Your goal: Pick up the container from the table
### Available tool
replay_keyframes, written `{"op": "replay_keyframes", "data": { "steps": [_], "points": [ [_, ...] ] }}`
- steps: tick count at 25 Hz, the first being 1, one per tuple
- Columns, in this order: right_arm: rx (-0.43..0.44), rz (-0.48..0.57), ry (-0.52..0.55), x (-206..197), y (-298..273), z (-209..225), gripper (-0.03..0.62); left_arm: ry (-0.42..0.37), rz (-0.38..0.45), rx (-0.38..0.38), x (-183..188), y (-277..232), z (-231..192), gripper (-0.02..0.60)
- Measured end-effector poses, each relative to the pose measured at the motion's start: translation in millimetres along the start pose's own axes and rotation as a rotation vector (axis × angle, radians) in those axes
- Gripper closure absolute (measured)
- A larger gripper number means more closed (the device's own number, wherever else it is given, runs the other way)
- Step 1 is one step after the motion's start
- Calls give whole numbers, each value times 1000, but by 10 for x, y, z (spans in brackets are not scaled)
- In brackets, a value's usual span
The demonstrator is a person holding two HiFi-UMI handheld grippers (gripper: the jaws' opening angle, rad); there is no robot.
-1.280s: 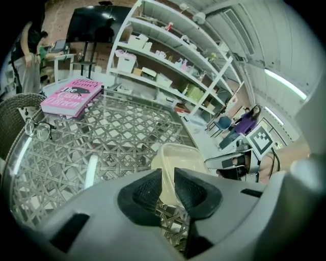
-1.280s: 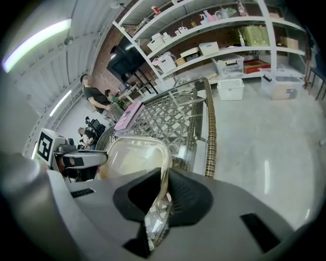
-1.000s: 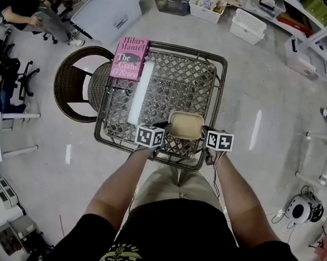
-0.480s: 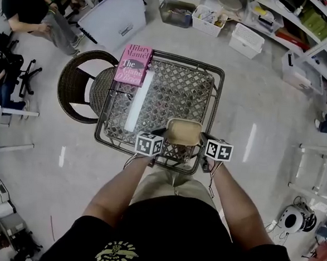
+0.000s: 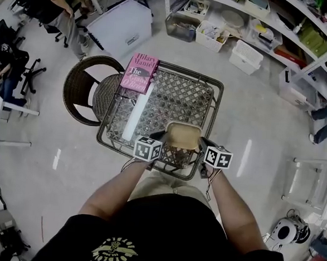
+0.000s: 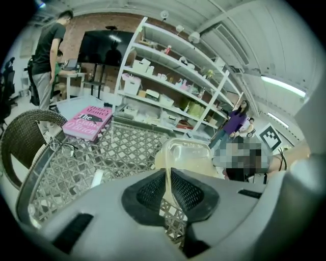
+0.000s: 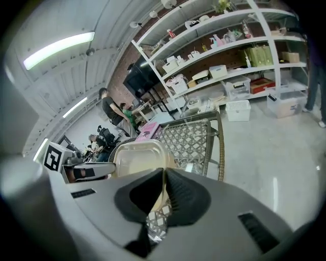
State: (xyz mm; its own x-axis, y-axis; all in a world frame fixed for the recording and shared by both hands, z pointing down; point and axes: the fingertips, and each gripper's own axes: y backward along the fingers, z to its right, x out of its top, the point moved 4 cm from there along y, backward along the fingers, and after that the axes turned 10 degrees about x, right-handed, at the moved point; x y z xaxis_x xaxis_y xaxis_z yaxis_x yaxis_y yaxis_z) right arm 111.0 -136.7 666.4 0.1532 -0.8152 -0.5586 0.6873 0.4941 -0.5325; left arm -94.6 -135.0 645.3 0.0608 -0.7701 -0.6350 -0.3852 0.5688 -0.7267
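A beige plastic container [image 5: 183, 136] with a clear rim hangs above the near side of the wicker table [image 5: 154, 107], held from both sides. My left gripper [image 5: 160, 138] is shut on its left rim, and in the left gripper view the rim of the container [image 6: 186, 155] runs between the black pads [image 6: 153, 191]. My right gripper [image 5: 203, 143] is shut on the right rim; in the right gripper view the container [image 7: 137, 158] shows thin between the pads [image 7: 186, 191].
A pink book [image 5: 140, 72] lies at the table's far left corner, a white strip [image 5: 136, 111] and glasses [image 6: 63, 148] beside it. A wicker chair [image 5: 82, 88] stands left of the table. Shelves with bins [image 5: 254, 36] line the back; a person [image 5: 49, 5] stands far left.
The container stays gripped at both rims and has lifted slightly with both grippers. The head view has shifted, so the table sits lower in the frame.
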Motion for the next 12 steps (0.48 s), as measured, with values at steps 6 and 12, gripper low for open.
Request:
{"op": "replay_keyframes", "data": {
  "steps": [6, 12],
  "points": [
    [26, 35, 42, 97, 121, -149, 569, -27, 54, -5, 93, 195, 65, 548],
    [47, 58, 85, 193, 242, -328, 569, -60, 121, -3, 177, 395, 101, 548]
  ]
}}
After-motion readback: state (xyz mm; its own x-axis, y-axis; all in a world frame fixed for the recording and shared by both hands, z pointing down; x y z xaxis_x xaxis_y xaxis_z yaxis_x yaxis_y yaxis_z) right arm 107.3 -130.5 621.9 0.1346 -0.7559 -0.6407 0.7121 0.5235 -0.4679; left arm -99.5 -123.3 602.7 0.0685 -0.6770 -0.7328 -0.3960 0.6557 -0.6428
